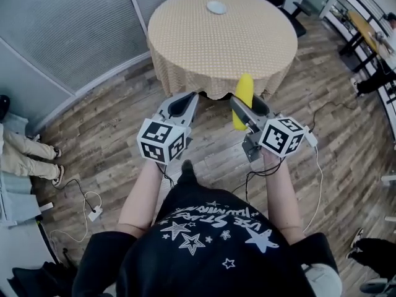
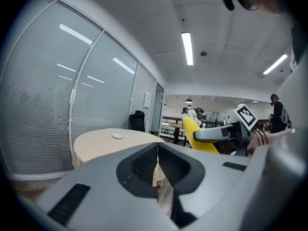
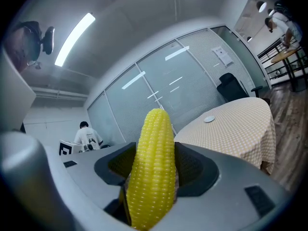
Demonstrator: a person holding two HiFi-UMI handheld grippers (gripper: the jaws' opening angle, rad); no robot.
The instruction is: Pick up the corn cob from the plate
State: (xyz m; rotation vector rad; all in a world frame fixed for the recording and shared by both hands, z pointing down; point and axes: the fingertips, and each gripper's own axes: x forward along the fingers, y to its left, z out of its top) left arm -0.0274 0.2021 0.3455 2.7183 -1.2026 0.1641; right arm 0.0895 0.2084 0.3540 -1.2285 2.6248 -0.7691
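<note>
A yellow corn cob (image 3: 153,165) stands upright between the jaws of my right gripper (image 3: 153,170), which is shut on it. From the head view the corn cob (image 1: 244,98) sticks out of the right gripper (image 1: 246,109) just in front of the round table's near edge. The small white plate (image 1: 216,7) lies at the far side of the table, with nothing on it. My left gripper (image 1: 184,104) is shut and holds nothing, level with the right one. The left gripper view shows the corn cob (image 2: 197,134) in the other gripper, and the plate (image 2: 118,135) far off.
The round table (image 1: 185,39) has a beige dotted cloth hanging to the wooden floor. Glass partitions with blinds run along the left. Cables and a power strip (image 1: 94,213) lie on the floor at left. People stand and sit at the room's edges.
</note>
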